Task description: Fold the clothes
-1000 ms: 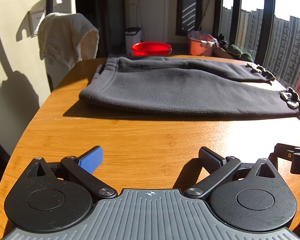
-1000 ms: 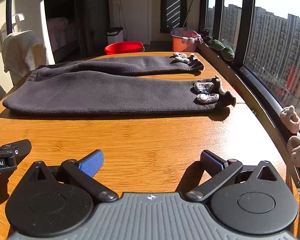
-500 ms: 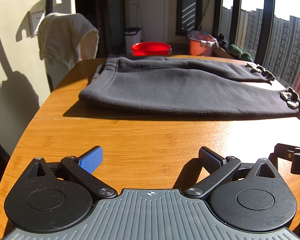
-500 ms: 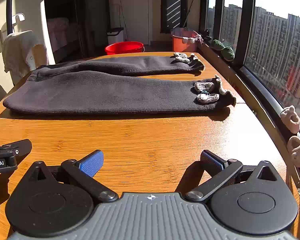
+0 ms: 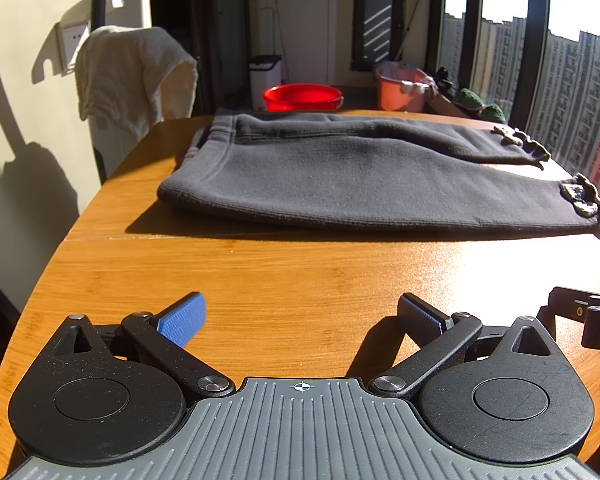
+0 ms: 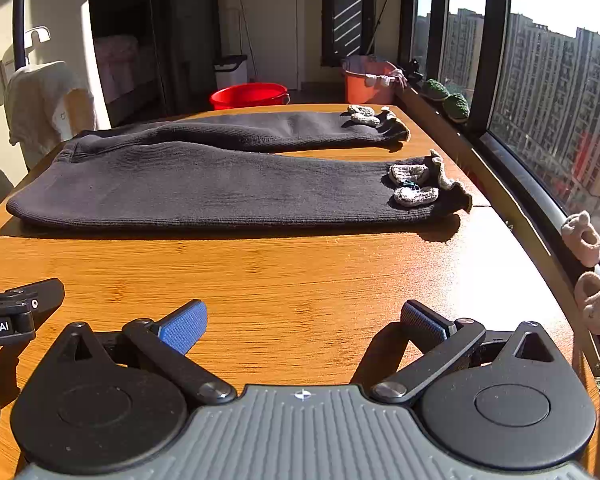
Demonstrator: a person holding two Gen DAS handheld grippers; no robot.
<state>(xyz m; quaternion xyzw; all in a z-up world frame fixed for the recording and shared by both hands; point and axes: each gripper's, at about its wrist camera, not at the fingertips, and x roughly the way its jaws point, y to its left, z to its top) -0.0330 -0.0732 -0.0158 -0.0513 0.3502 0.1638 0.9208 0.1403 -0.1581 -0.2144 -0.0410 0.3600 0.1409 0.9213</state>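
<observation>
Left hand-held gripper (image 5: pixel 300 316) spread wide, empty, low over the wooden worktop (image 5: pixel 284 280). Dark grey trousers (image 5: pixel 360 176) lie flat across the worktop's far half (waistband left, decorated cuffs right). Right hand-held gripper (image 6: pixel 302 320) also spread, empty, well short of the trousers.

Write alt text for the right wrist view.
Dark grey trousers lie flat and unfolded across a wooden table, legs pointing right toward the window. The open right gripper hovers empty over bare wood nearer the camera.
</observation>
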